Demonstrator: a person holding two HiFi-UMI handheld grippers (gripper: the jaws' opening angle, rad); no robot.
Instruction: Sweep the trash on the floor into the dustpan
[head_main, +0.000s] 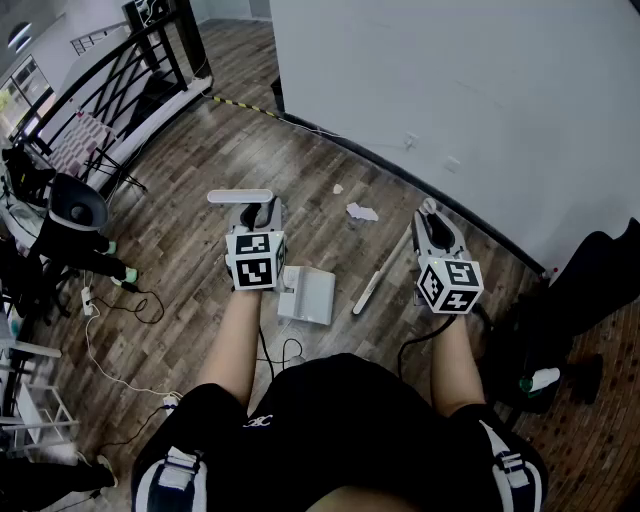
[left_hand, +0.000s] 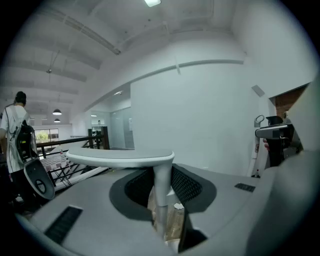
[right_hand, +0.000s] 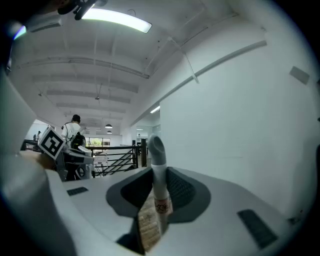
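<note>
The dustpan handle (left_hand: 161, 185) is clamped by the left gripper (head_main: 258, 215), the broom handle (right_hand: 159, 185) by the right gripper (head_main: 433, 225), near paper scraps (head_main: 361, 211).

You can read nothing here: the label (right_hand: 162, 206) on your broom handle (right_hand: 157, 155) carries red print, too blurred to make out.

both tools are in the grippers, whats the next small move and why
Probably reach the broom in the right gripper out past the crumpled paper. The paper lies nearer the wall than the broom head and the dustpan, which the left gripper holds by its handle. A pull from behind it would drag it towards the pan.
</note>
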